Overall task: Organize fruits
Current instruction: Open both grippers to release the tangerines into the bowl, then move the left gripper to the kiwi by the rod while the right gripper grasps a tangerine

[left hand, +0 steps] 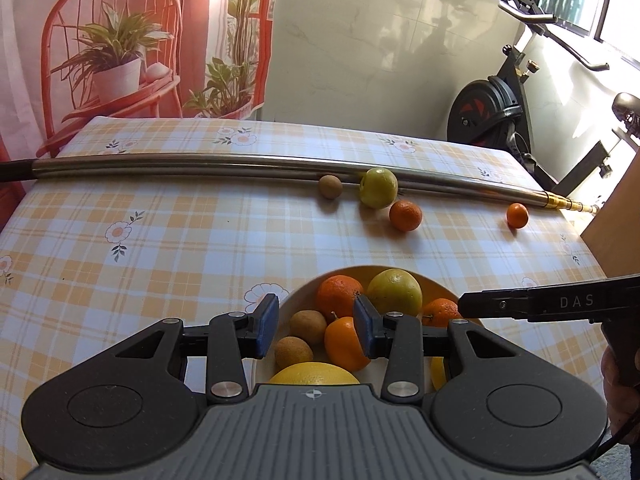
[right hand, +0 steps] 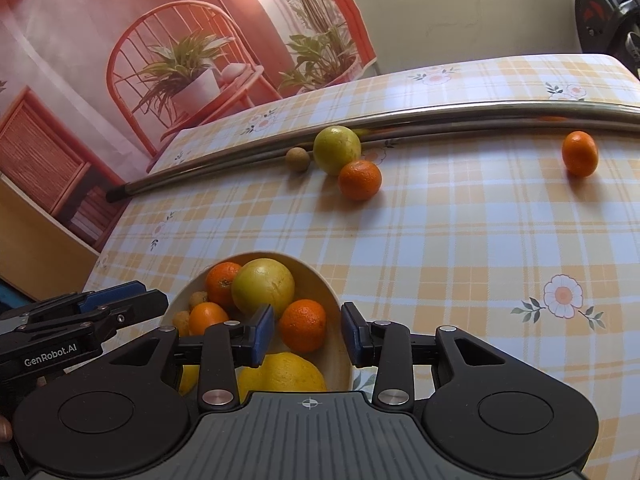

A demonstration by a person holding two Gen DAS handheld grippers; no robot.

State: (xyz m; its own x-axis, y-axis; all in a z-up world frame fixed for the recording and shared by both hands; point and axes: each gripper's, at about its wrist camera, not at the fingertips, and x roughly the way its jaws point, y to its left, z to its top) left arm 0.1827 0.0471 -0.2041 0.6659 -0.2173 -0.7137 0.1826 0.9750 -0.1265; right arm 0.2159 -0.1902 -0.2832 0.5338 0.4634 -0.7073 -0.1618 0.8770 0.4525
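Orange and green fruit already fills the bowl (right hand: 340, 364); four pieces lie loose at twelve o'clock by the steel pole (right hand: 440, 114). Both tools hover over the bowl, left gripper (left hand: 316, 326) and right gripper (right hand: 307, 334) spread, holding nothing. For the next pick I'd take the near mandarin (right hand: 359, 179) with the right gripper: come from above, straddle its widest part and close gently, since it may roll.
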